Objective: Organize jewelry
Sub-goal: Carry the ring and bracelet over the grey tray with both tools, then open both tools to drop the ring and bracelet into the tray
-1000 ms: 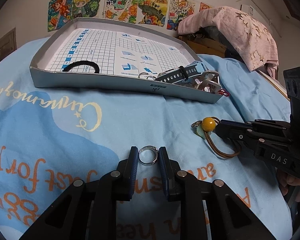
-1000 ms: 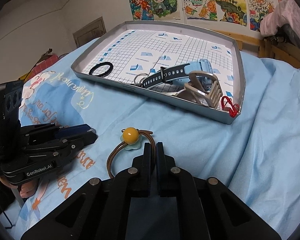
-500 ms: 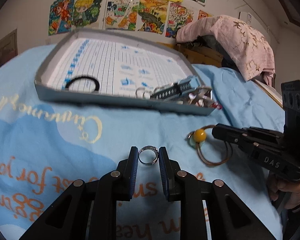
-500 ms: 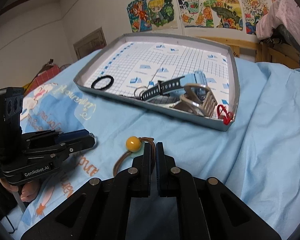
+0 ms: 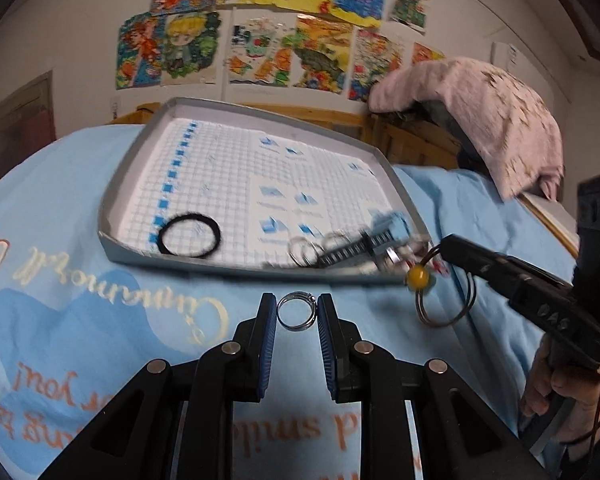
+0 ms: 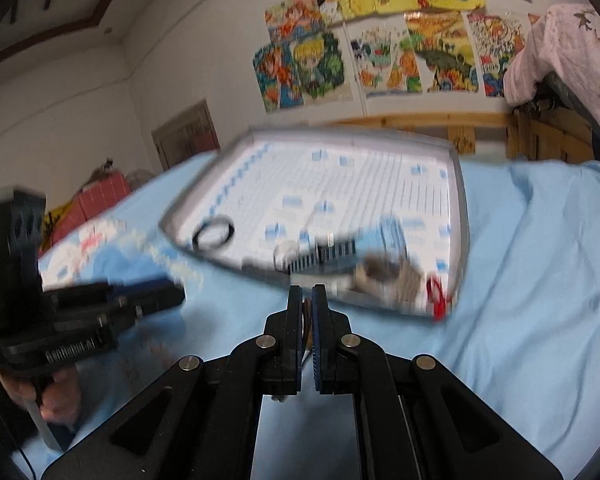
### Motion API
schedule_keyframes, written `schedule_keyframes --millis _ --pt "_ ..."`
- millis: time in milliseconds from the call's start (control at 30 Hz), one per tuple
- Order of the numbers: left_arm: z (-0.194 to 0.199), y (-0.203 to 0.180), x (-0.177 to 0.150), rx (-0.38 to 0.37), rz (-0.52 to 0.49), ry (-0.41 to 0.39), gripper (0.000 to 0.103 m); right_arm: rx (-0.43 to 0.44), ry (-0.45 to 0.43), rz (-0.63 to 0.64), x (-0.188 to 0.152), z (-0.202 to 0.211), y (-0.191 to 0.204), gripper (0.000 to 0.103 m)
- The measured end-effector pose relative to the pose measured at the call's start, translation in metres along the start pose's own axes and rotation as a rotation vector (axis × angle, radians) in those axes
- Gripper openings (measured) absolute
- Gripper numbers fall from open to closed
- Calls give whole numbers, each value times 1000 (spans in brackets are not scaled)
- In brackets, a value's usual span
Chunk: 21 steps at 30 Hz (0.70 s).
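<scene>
My left gripper (image 5: 297, 306) is shut on a silver ring (image 5: 297, 312) and holds it above the blue bedsheet, just short of the grey tray's near rim (image 5: 204, 261). My right gripper (image 6: 307, 300) is shut on a brown hair tie with a yellow bead; in the left wrist view the tie (image 5: 446, 304) hangs from that gripper (image 5: 446, 246) with the bead (image 5: 417, 276) at the tray's near right corner. In the tray lie a black hair tie (image 5: 189, 236), a blue watch (image 5: 374, 238), rings (image 5: 302, 250) and a red item (image 6: 436, 296).
The tray (image 6: 462, 216) sits on a bed covered by a blue printed sheet (image 5: 80, 320). A pink cloth (image 5: 484, 120) drapes over furniture at the right. A wooden frame (image 6: 420, 122) and posters stand behind the tray.
Both grippers have lifted off the sheet and moved toward the tray. The ring stays in my left gripper; the beaded hair tie now hangs in the air from my right gripper.
</scene>
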State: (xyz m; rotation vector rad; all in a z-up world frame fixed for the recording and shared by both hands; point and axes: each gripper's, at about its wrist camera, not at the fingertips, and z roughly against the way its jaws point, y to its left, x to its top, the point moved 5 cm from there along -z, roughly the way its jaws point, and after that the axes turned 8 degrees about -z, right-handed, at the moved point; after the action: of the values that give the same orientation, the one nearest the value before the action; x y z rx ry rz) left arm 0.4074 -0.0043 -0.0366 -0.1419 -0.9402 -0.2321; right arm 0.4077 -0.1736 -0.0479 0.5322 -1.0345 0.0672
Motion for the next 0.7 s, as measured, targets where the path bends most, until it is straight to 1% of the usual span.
schedule_keyframes --millis 67,167,267,367,500,700 --pt "-5 11 12 25 35 -13 20 18 -30 -4 11 -2 2 4" --pt "-14 23 31 54 60 -37 20 19 -54 16 23 -15 7 4" --pt "-30 32 44 82 51 -36 20 40 -85 5 36 -31 12 4" --pt "-50 38 52 85 47 -18 20 60 -124 -5 41 -48 14 4" --pt "-74 44 55 82 49 14 20 31 -102 8 33 -74 11 4" --pt "-90 44 47 102 27 37 20 4 -66 -11 28 -95 1 4"
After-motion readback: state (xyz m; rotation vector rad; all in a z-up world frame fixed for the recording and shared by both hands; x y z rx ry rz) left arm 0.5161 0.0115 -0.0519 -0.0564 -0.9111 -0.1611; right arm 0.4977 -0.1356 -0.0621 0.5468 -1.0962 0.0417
